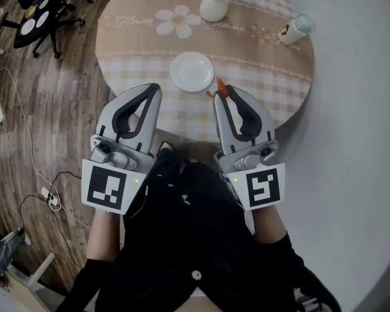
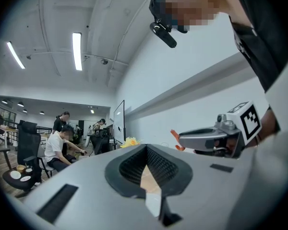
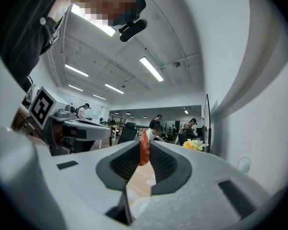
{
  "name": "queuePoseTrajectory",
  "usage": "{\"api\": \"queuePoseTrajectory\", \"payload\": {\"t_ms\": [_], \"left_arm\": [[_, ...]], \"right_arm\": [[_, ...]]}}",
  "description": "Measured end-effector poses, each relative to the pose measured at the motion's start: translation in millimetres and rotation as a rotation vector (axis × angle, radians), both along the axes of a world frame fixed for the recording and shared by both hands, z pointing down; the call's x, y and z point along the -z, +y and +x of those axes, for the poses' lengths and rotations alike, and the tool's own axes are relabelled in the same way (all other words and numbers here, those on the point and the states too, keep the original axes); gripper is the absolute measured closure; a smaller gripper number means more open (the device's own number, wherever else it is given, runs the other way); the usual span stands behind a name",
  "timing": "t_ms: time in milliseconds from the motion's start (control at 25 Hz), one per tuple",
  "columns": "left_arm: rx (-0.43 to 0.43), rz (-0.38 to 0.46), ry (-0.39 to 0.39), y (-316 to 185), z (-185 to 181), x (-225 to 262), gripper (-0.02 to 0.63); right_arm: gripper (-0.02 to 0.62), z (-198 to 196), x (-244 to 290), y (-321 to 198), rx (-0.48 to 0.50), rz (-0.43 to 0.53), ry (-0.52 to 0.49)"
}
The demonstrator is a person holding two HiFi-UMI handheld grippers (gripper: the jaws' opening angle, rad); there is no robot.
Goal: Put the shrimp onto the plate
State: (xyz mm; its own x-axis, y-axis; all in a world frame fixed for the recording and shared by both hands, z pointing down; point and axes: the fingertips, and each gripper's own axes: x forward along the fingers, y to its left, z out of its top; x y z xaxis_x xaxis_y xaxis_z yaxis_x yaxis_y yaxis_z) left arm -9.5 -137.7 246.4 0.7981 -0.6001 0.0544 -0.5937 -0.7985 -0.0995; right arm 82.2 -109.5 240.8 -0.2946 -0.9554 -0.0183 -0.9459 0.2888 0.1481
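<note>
An orange shrimp [image 1: 220, 87] is pinched at the tips of my right gripper [image 1: 222, 95], which is shut on it; in the right gripper view the shrimp [image 3: 144, 151] stands upright between the jaws of my right gripper [image 3: 143, 153]. The shrimp hangs just right of and a little nearer than the white plate [image 1: 192, 71], which lies bare on the round table [image 1: 143, 38]. My left gripper [image 1: 153, 91] is shut with nothing in it, held left of the plate near the table's front edge. In the left gripper view my left gripper [image 2: 146, 157] shows closed jaws, with the shrimp [image 2: 174, 137] beyond.
A white vase of yellow flowers [image 1: 214, 4] stands behind the plate. A lidded cup [image 1: 294, 28] sits at the table's right rim. An office chair [image 1: 38, 17] and cables [image 1: 26, 135] lie on the wooden floor to the left. People [image 2: 57, 145] sit in the background.
</note>
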Motion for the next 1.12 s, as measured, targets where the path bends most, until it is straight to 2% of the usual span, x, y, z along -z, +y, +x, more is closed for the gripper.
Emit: {"api": "queuePoseTrajectory", "payload": {"t_ms": [400, 680, 1120], "left_arm": [[-0.077, -0.013, 0.017, -37.5, -18.4, -3.1, 0.605], [-0.122, -0.007, 0.008, -44.5, -23.8, -5.8, 0.604], [-0.079, -0.025, 0.021, -48.7, -17.7, -5.5, 0.604]], "right_arm": [[0.548, -19.1, 6.4, -33.4, -0.089, 0.02, 0.014], [0.548, -31.6, 3.3, -39.3, -0.104, 0.007, 0.019], [0.548, -21.8, 1.2, -43.8, -0.071, -0.018, 0.027]]}}
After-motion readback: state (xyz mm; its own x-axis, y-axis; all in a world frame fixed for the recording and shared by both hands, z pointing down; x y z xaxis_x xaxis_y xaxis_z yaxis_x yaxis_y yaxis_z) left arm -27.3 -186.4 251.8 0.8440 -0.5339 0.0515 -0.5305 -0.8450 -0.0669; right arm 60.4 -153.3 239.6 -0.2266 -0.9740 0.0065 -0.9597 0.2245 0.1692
